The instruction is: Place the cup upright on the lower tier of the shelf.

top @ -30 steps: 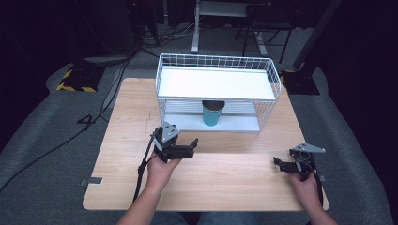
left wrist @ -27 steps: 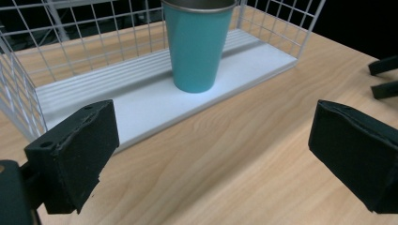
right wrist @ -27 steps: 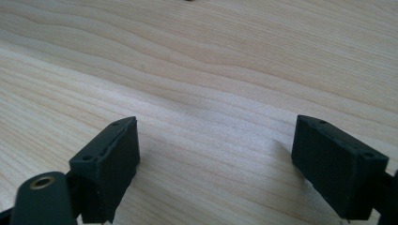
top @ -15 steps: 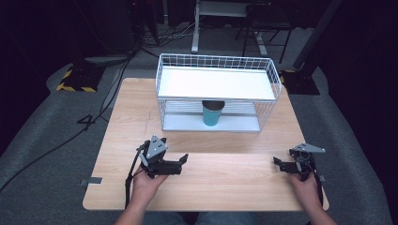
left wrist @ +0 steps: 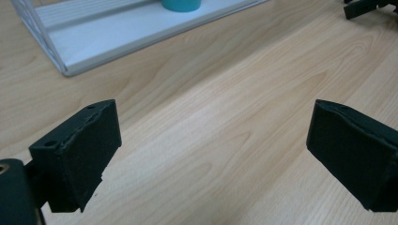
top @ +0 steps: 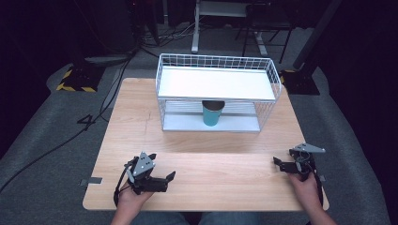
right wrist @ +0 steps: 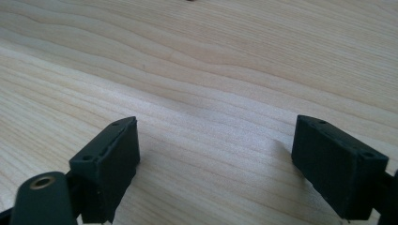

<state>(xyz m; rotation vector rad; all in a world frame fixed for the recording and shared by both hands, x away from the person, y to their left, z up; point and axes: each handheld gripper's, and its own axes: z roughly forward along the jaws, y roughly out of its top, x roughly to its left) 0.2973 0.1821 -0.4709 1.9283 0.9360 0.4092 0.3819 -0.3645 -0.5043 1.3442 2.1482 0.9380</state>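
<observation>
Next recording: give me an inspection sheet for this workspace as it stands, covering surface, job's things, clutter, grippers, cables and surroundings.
Surface: light wooden table, bare at the front.
Job's things: teal cup upright on the lower shelf of the white wire rack; upper shelf bare.
Clutter: nothing seen.
Grippers: left gripper open, jaws just closing slightly, nothing between; right gripper open, holding nothing.
Cables: black cables on the floor at left.
Surroundings: grey carpet, dark room.
</observation>
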